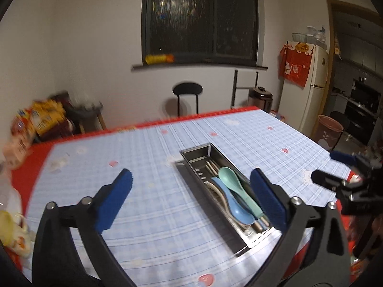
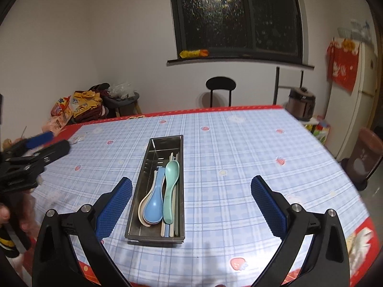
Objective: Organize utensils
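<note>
Both grippers stand fully open and hold nothing: the left gripper [image 1: 191, 189] frames only tablecloth and the near end of the tray between its blue pads [image 1: 115, 201], and the right gripper [image 2: 191, 191] is likewise spread wide above the table, with no utensil touching either pad. No earlier view is supplied, so only the present state is stated. Just beyond the fingertips lies the metal utensil tray [image 2: 141, 191], set lengthwise on the checked tablecloth [image 2: 239, 157] so that long items fit along it. Inside rest the green spoon [image 2: 171, 186], the blue spoon [image 2: 154, 203] beside it, a pale spoon nested under the blue one, and several chopsticks [image 2: 176, 205] along the right wall (their count cannot be read). No loose utensil shows on the cloth, so the sorting is judged complete or nearly so, and the raised, open stance suits a withdrawal. Further off stand a black chair [image 2: 220, 88], a dark window [image 2: 237, 14] and a refrigerator [image 1: 308, 91].
</note>
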